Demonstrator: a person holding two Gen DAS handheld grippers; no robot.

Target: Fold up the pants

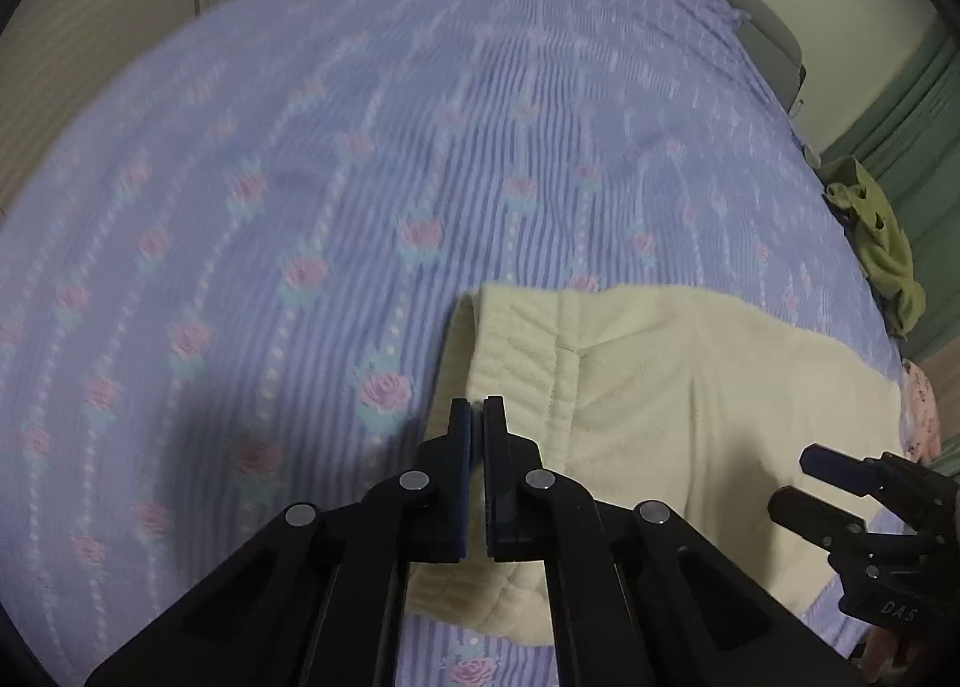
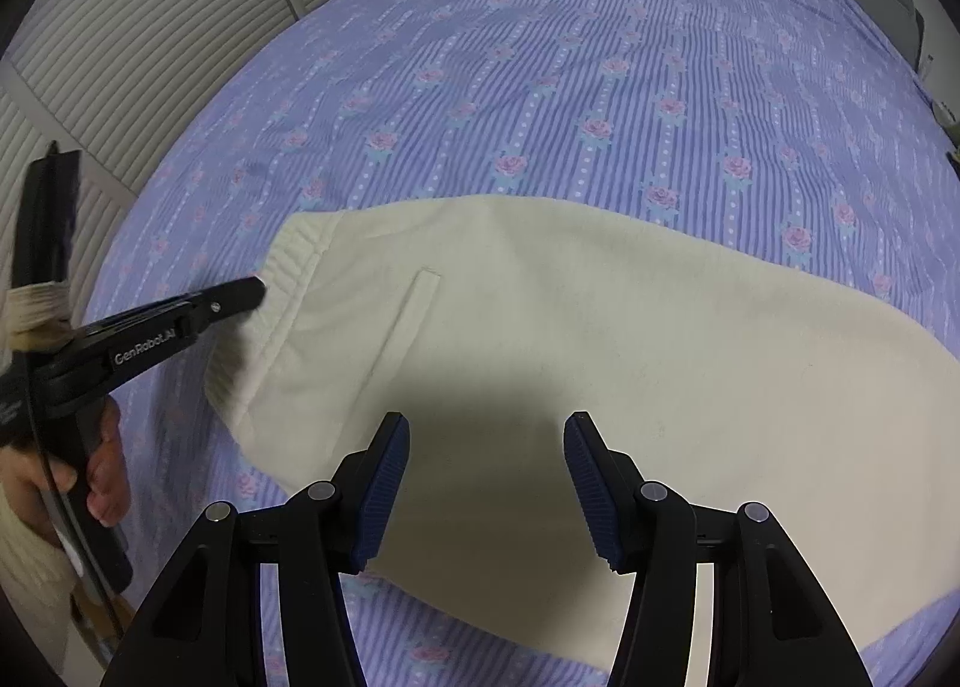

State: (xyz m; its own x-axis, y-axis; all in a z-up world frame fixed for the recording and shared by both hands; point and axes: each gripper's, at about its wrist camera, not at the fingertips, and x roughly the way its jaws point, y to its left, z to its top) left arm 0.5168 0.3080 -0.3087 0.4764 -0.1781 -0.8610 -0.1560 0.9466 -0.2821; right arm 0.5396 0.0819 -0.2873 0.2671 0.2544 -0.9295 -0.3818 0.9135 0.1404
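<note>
1. Cream fleece pants (image 2: 540,339) with a ribbed elastic waistband (image 2: 282,267) lie flat on a bed covered by a lilac striped sheet printed with pink roses (image 2: 600,87). The waistband end points toward the left of the right wrist view, and the fabric spreads away to the right.
2. A slit pocket opening (image 2: 414,303) runs down the upper layer of the pants, a little inward from the waistband.
3. Left gripper (image 1: 477,417): its two black fingers with dark blue ribbed pads are drawn nearly together, leaving only a thin gap. In the left wrist view their tips sit over the waistband edge; in the right wrist view the tip of this gripper (image 2: 255,291) touches the ribbed waistband. Whether cloth is pinched between the pads cannot be told.
4. Right gripper (image 2: 487,429): its fingers stand wide apart above the middle of the pants, casting a shadow on the fabric, with nothing between the pads. In the left wrist view it appears at the right edge (image 1: 801,480), also spread.
5. The person's left hand (image 2: 96,477) grips the handle of the left tool.
6. An olive-green crumpled cloth (image 1: 876,237) lies at the far right edge of the bed, well apart from the pants.
7. White louvred doors (image 2: 150,27) stand beside the bed.
</note>
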